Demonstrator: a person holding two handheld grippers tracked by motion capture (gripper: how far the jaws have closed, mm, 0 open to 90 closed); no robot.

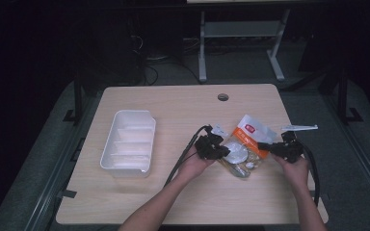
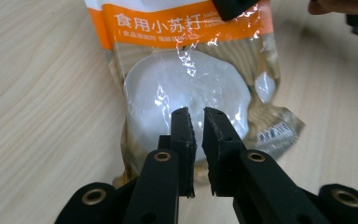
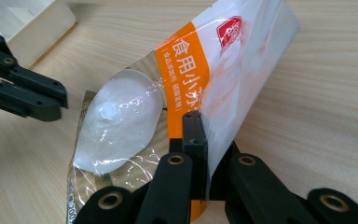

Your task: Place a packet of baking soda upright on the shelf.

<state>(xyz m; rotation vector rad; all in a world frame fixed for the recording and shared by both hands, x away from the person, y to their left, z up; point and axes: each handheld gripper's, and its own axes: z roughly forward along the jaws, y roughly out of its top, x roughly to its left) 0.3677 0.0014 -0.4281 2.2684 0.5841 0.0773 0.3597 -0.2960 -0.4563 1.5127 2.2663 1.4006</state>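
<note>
In the high view, a plastic bag (image 1: pixel 244 144) with an orange band lies on the table (image 1: pixel 183 197), to the right of the white tray (image 1: pixel 128 142). The left gripper (image 1: pixel 220 148) sits at the bag's left side and the right gripper (image 1: pixel 265 146) at its right side. It looks like the person wants to lift the bag from one end.

In the left gripper view, the left gripper (image 2: pixel 196 114) hangs just over the bag (image 2: pixel 186 88), above a white lump (image 2: pixel 186 95) inside it. Its jaws are nearly together with a thin gap, and nothing is pinched between them.

In the right gripper view, the right gripper (image 3: pixel 204 133) is squeezed tight on the bag's edge (image 3: pixel 214 135) by the orange band (image 3: pixel 184 70). That end of the bag tilts up off the table while the white lump (image 3: pixel 121 119) sags low, so the grip seems meant to raise the bag.
</note>
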